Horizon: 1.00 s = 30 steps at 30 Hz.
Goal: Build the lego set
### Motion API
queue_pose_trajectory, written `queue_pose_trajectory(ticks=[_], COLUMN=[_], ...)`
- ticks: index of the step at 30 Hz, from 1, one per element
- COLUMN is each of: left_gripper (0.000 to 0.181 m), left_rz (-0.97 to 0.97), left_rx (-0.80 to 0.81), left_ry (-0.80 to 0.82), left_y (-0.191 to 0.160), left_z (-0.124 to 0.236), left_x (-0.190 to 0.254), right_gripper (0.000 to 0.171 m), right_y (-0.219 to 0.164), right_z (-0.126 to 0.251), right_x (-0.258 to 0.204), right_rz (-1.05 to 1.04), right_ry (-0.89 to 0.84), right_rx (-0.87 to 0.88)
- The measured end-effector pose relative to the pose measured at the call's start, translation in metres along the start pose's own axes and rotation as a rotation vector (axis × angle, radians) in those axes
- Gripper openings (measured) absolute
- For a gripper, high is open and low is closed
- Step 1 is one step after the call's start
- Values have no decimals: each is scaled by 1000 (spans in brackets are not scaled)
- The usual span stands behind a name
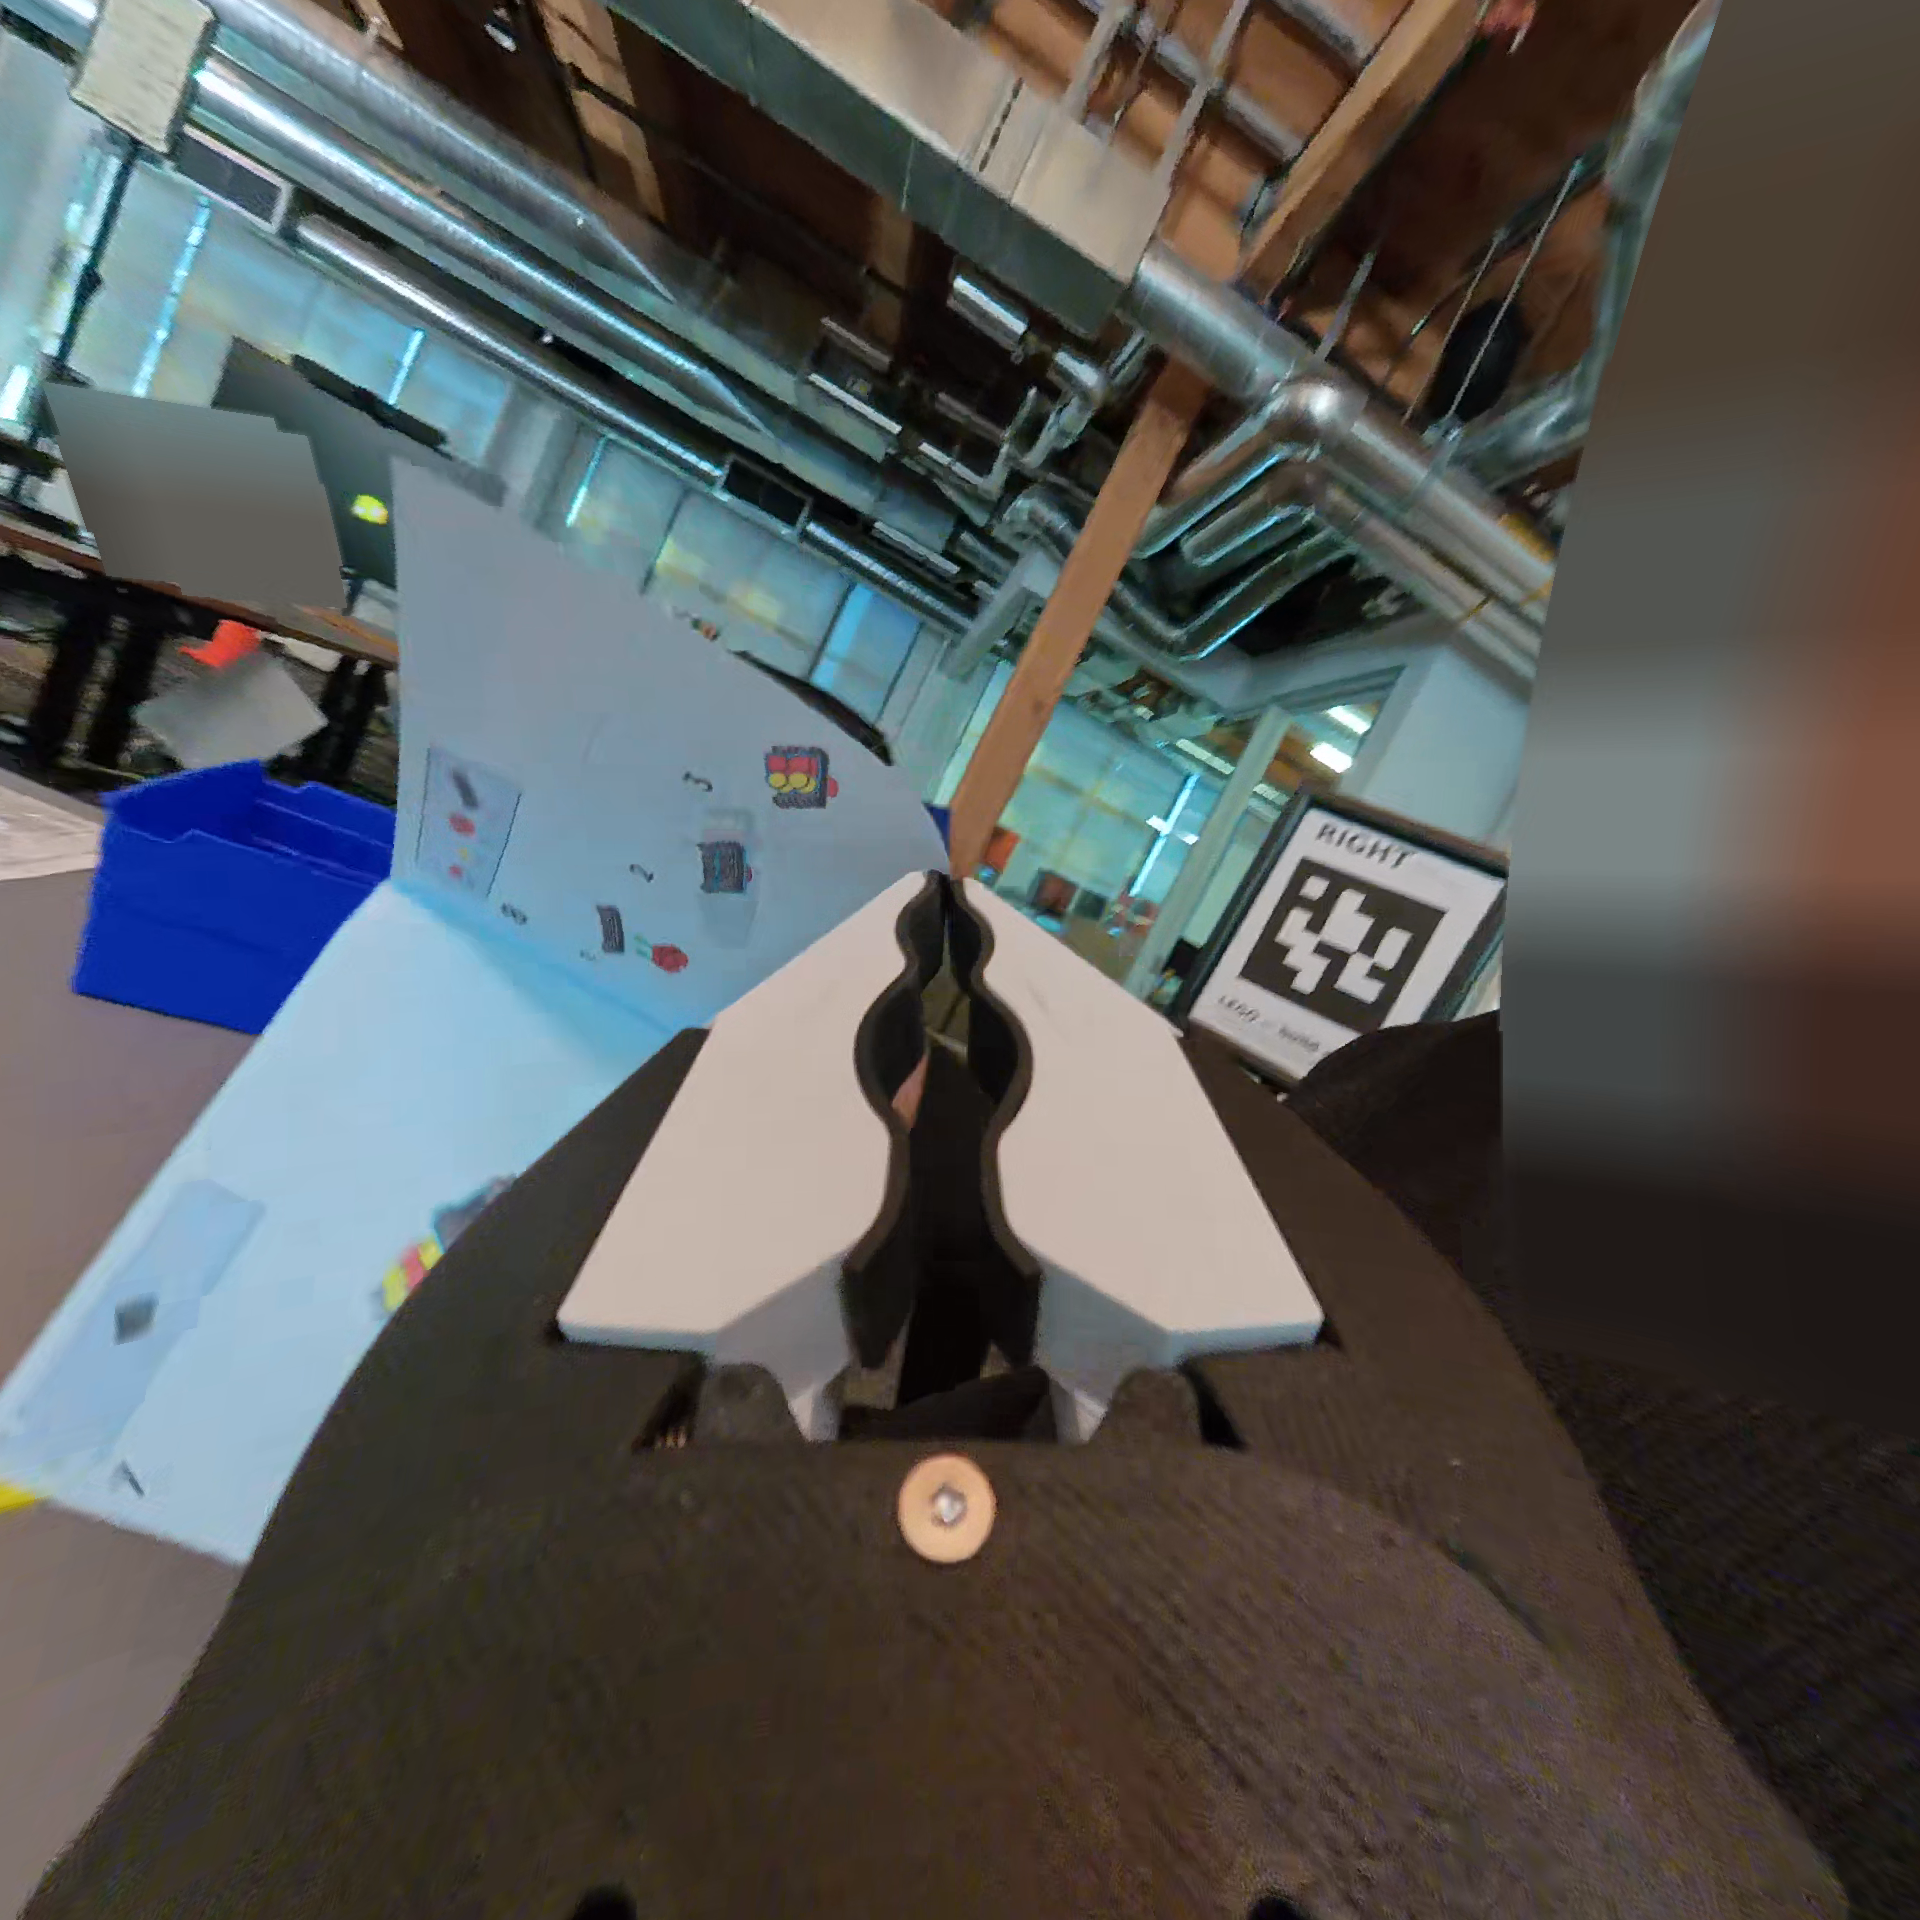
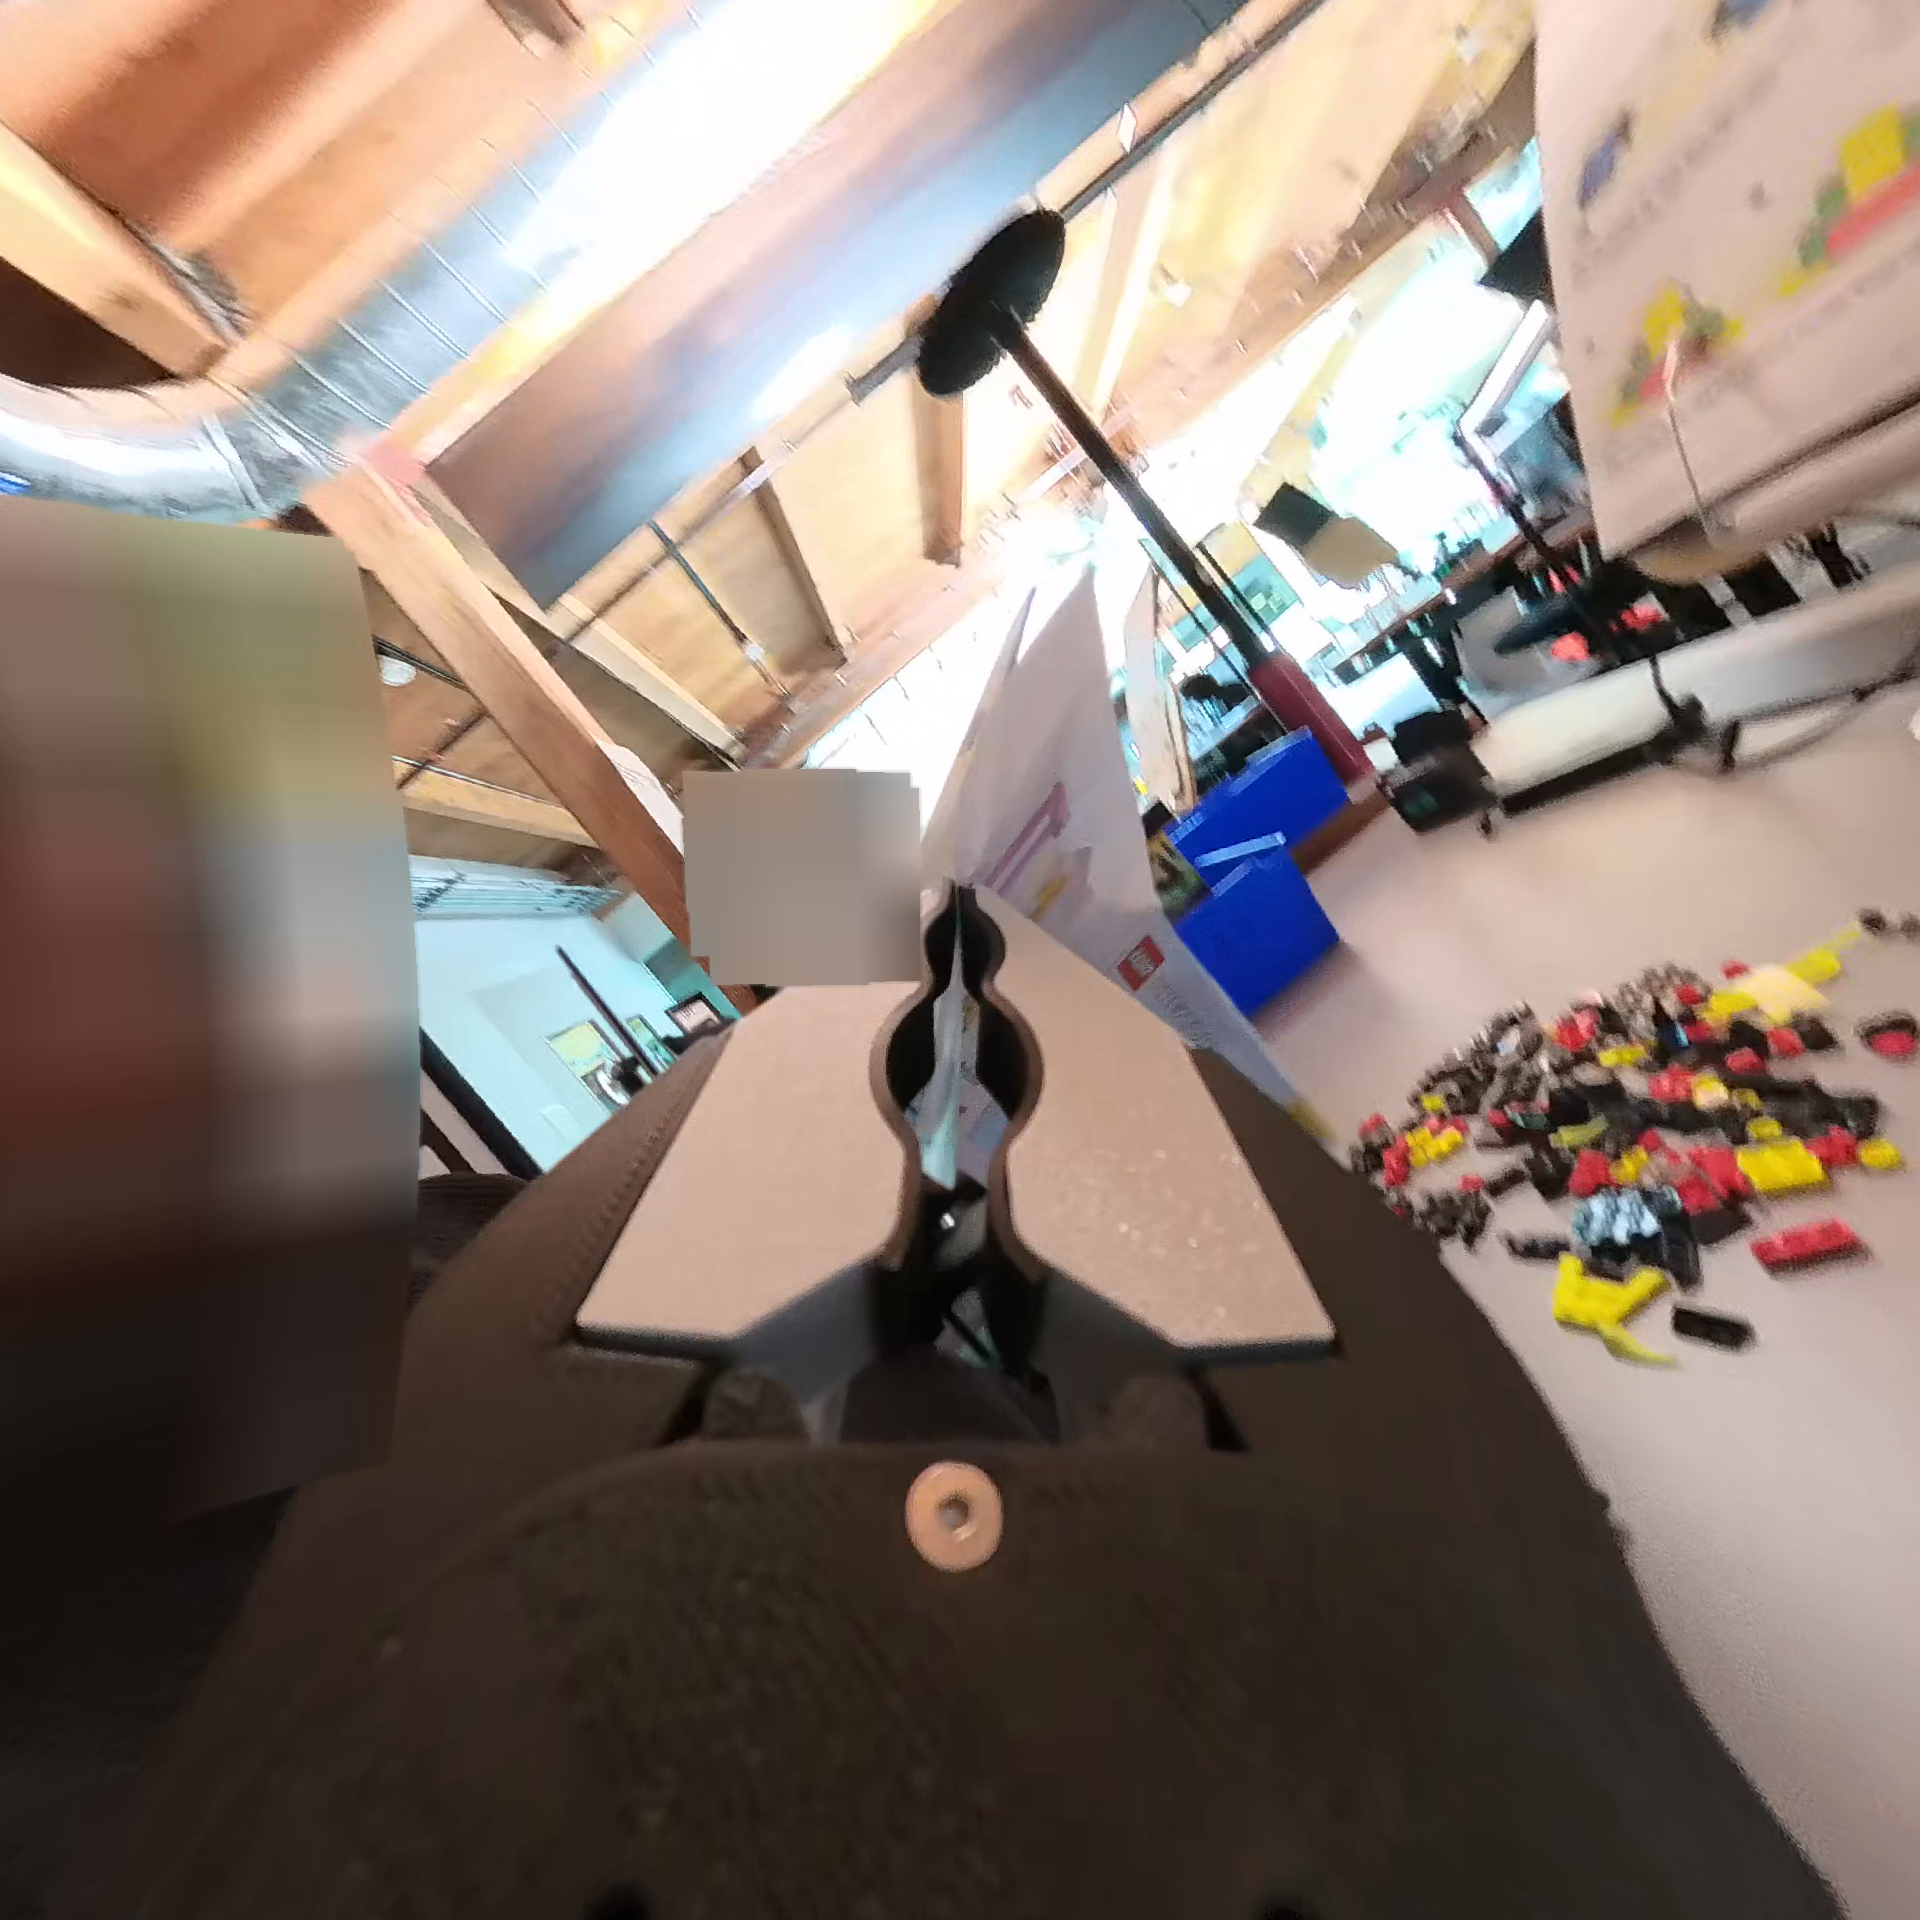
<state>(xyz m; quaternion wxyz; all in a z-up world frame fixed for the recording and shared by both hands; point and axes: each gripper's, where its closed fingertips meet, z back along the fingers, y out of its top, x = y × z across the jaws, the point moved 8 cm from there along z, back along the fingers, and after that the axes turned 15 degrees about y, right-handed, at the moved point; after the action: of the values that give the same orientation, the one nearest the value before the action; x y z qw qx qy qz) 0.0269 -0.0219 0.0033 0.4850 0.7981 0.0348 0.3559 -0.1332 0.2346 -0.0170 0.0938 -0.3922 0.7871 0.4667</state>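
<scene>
A pale blue instruction booklet [image 1: 582, 790] lies open on the table, one page curled upright with small pictures of red, yellow and black parts. The page's top edge runs into the tips of my left gripper [image 1: 943, 883], whose jaws are closed on it. In the right wrist view the booklet [image 2: 1049, 790] stands edge-on, and a white sheet shows in the gap of my right gripper [image 2: 961, 894], which is shut on it. A loose pile of red, yellow and black lego pieces [image 2: 1662, 1122] lies on the table to the right, away from both grippers.
A blue bin [image 1: 229, 883] stands on the table behind the booklet; blue bins [image 2: 1257, 883] also show in the right wrist view. The other gripper's black-and-white marker plate [image 1: 1340, 935] is at the right. A black pole [image 2: 1143, 499] rises behind the booklet. The grippers' ends are close to 20 centimeters from one another.
</scene>
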Motion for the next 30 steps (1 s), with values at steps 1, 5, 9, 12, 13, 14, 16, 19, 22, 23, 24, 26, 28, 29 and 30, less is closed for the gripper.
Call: queue_pose_trajectory(ticks=[1, 5, 9, 12, 13, 14, 16, 19, 22, 23, 24, 26, 28, 29, 30], left_gripper=[0, 0, 0, 0, 0, 0, 0, 0, 0, 0, 0, 0, 0, 0, 0], left_rz=[-34, -125, -125, -113, -111, -108, -106, -107, -101, -98, -95, -94, -91, -89, -89], left_rx=[-9, -31, -41, -35, -38, -40, -44, -47, -52, -52, -53, -57, -59, -60, -60], left_ry=[21, 88, 107, 99, 97, 95, 94, 90, 80, 77, 76, 76, 77, 76, 75], left_y=[0, -1, -3, -3, -3, -3, -3, -4, -5, -6, -6, -7, -7, -8, -8], left_z=[-1, -2, -3, -2, -2, -2, -3, -3, -3, -4, -4, -4, -4, -4, -4], left_x=[2, 5, 4, 3, 3, 3, 3, 4, 4, 5, 5, 4, 4, 4, 4], right_gripper=[0, 0, 0, 0, 0, 0, 0, 0, 0, 0, 0, 0, 0, 0, 0], right_y=[-4, -26, -43, -48, -49, -49, -49, -47, -45, -45, -44, -43, -43, -42, -42], right_z=[-2, -13, -22, -22, -20, -19, -16, -14, -12, -12, -11, -11, -11, -12, -12], right_x=[3, 15, 22, 27, 28, 30, 32, 33, 33, 33, 31, 30, 30, 30, 30], right_rz=[-12, -57, -88, -83, -79, -75, -74, -81, -63, -54, -42, -16, -4, -1, -2], right_ry=[-15, -59, -86, -119, -136, -151, -170, -181, -208, -217, -226, -242, -249, -249, -249], right_rx=[-16, -120, -206, -250, -262, -270, -273, -263, -278, -286, -293, -306, -318, -319, -319])
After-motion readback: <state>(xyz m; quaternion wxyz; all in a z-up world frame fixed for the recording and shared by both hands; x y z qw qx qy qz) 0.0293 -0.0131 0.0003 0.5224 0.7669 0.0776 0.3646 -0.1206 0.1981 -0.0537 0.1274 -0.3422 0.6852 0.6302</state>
